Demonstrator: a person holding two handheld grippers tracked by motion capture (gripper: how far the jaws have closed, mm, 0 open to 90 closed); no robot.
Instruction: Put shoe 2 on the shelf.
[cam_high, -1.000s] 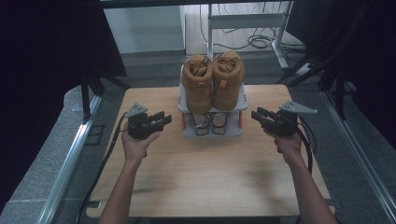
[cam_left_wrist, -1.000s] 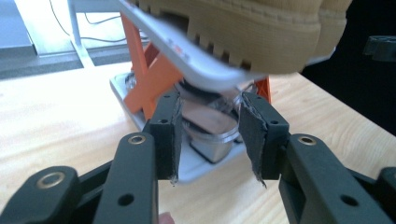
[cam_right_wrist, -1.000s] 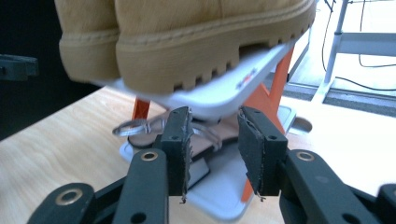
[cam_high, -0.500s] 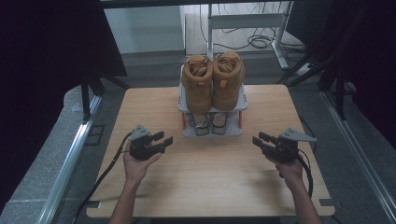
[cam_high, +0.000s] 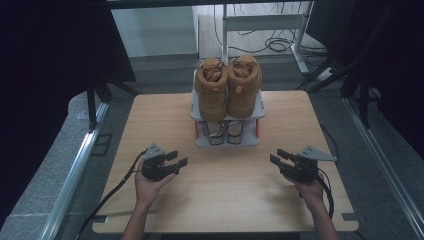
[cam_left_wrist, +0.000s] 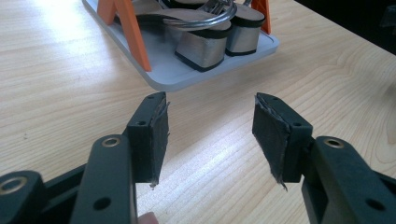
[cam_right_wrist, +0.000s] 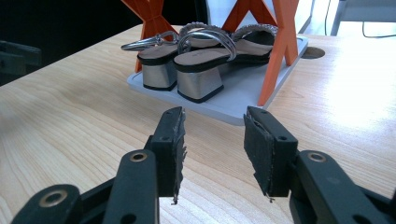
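Note:
A small grey shoe rack (cam_high: 250, 141) with orange legs stands at the table's far middle. Two tan boots (cam_high: 228, 87) sit on its top shelf, and silver block-heeled sandals (cam_high: 226, 131) on its bottom tray. My left gripper (cam_high: 178, 158) hovers low over the wood, left of and nearer than the rack. Its jaws have just been opening and hold nothing. In the left gripper view the pads of that gripper (cam_left_wrist: 210, 126) frame bare table below the sandals (cam_left_wrist: 205, 32). My right gripper (cam_high: 277, 156) mirrors it at the right, jaws just widened and empty. The right gripper (cam_right_wrist: 212, 140) faces the sandals (cam_right_wrist: 196, 51).
The wooden table (cam_high: 225, 200) spreads bare between and in front of both hands. Cables trail from each gripper toward the near edge. Black stands and a white desk frame (cam_high: 260, 22) stand on the floor beyond the table.
Both hands have drawn back from beside the rack toward the near side and sunk close to the tabletop. Both pairs of jaws stand wider than before.

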